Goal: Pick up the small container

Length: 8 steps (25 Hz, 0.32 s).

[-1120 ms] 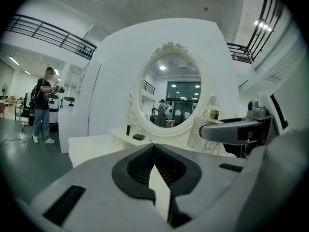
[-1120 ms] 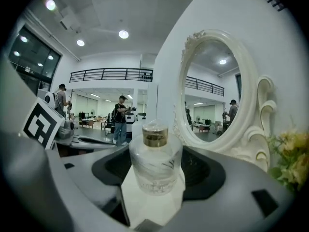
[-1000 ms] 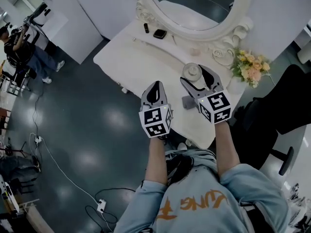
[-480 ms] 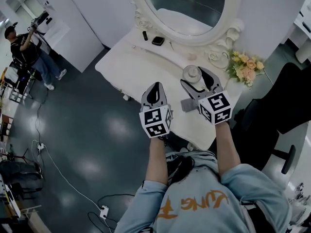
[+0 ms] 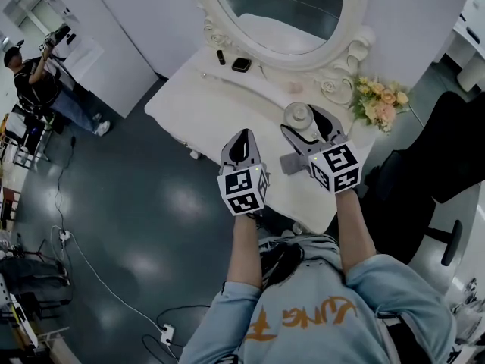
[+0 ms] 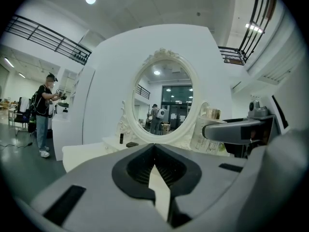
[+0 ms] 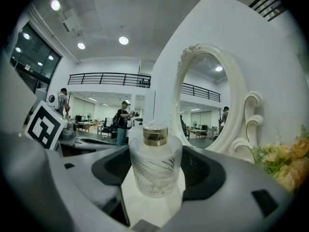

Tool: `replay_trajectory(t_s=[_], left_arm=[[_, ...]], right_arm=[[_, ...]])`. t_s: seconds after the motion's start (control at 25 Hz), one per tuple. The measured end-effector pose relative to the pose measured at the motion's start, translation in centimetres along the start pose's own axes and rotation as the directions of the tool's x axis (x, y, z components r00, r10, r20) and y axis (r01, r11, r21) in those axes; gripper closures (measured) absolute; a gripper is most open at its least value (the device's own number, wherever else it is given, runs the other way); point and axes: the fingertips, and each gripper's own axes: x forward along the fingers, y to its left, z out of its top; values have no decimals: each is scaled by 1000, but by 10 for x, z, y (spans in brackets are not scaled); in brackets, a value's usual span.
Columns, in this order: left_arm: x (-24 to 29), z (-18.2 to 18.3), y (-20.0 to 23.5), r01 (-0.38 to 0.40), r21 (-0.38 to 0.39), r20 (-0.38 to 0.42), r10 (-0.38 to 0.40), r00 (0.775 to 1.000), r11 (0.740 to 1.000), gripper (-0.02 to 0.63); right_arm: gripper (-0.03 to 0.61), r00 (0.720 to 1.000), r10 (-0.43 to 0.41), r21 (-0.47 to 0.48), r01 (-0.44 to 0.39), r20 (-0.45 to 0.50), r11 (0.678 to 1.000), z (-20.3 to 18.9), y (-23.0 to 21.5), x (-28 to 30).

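Two grippers hang over your white vanity table [image 5: 208,105]. Your right gripper [image 5: 303,118] has its jaws spread to either side of the small container [image 7: 155,166]. The container stands upright on the tabletop near the oval mirror [image 5: 276,10], its long axis vertical and its gold collar on top. Your left gripper [image 5: 243,135] has its jaws pressed together and holds nothing.
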Motion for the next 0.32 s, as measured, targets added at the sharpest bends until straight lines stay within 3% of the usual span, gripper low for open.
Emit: replay_trajectory(t_s=[0.32], left_arm=[[6,-3,-6,10,3,-13,-10,1000,1000,592]], right_arm=[[258,1000,-15,7,16,-8,1000,-3,-12,-1]])
